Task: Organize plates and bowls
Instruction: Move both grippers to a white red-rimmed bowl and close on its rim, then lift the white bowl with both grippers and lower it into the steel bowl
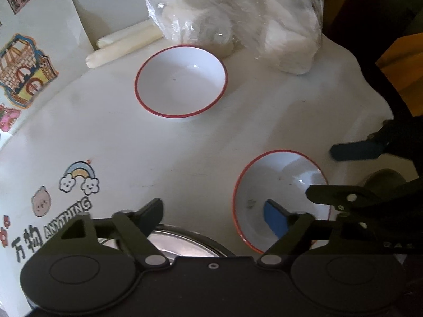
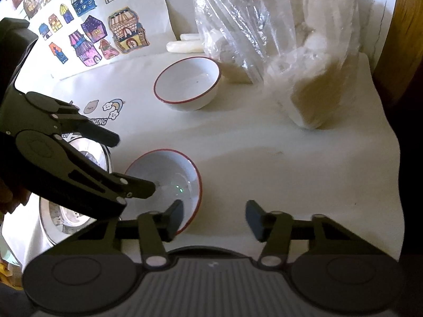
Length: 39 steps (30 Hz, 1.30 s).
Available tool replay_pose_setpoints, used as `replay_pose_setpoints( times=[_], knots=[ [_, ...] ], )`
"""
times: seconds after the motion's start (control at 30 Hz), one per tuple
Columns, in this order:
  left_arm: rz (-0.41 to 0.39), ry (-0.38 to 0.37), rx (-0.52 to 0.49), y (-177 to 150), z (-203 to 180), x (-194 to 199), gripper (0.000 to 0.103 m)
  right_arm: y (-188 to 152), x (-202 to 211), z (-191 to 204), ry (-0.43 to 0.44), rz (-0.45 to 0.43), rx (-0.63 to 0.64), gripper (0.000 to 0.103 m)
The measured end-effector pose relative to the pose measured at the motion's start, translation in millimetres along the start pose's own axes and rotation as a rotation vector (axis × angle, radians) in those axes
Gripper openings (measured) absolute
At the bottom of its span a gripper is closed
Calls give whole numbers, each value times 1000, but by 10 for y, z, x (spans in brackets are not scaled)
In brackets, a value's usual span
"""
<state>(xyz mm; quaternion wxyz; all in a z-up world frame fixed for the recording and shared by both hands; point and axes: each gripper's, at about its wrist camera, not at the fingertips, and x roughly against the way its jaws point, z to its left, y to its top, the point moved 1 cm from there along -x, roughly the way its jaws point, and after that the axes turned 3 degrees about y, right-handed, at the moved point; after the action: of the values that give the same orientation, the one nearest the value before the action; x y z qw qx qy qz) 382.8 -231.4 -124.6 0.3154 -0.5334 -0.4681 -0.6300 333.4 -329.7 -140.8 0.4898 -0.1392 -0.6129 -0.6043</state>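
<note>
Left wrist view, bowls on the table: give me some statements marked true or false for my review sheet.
1. The near bowl and the far bowl are both white with red rims. True.
2. The far bowl holds food. False: it is empty.
3. The two bowls are stacked. False: they stand apart on the table.
4. A clear plastic bag stands behind the far bowl. True.
5. The left gripper has one blue-padded finger inside the near bowl. True.
</note>
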Motion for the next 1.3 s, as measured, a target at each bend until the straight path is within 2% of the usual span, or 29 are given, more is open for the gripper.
replay_pose_setpoints(
  times=[0.03, 0.1, 0.17, 0.33, 0.4, 0.6, 0.77, 0.97, 1.1, 1.3],
  knots=[
    [2, -15, 8, 6, 3, -7, 68, 0, -8, 3, 3, 0, -6, 45],
    [11, -37, 21, 8, 6, -22, 52, 6, -29, 4, 11, 2, -26, 39],
    [17, -57, 24, -1, 5, -32, 43, 9, -43, -11, 22, 3, -55, 35],
    [22, -88, 30, -30, 5, -62, 29, 10, -65, 1, 35, -4, -93, 19],
    [17, -108, 41, -42, 12, -66, 20, 8, -77, 12, 41, -5, -104, 15],
    [18, -145, 117, -62, 68, -78, 8, 12, -108, 19, 41, -2, -185, 9],
    [-2, -158, 202, -76, 166, -4, 4, -7, -56, -24, 45, -26, -266, 7],
    [-50, -163, 210, -56, 177, 239, 4, -12, 141, -3, 40, -92, -295, 7],
    [-89, -188, 193, -8, 130, 415, 4, -51, 342, -32, 33, -141, -327, 7],
    [-129, -245, 129, 104, -188, 550, 5, -188, 671, -116, -6, -199, -368, 7]
  ],
)
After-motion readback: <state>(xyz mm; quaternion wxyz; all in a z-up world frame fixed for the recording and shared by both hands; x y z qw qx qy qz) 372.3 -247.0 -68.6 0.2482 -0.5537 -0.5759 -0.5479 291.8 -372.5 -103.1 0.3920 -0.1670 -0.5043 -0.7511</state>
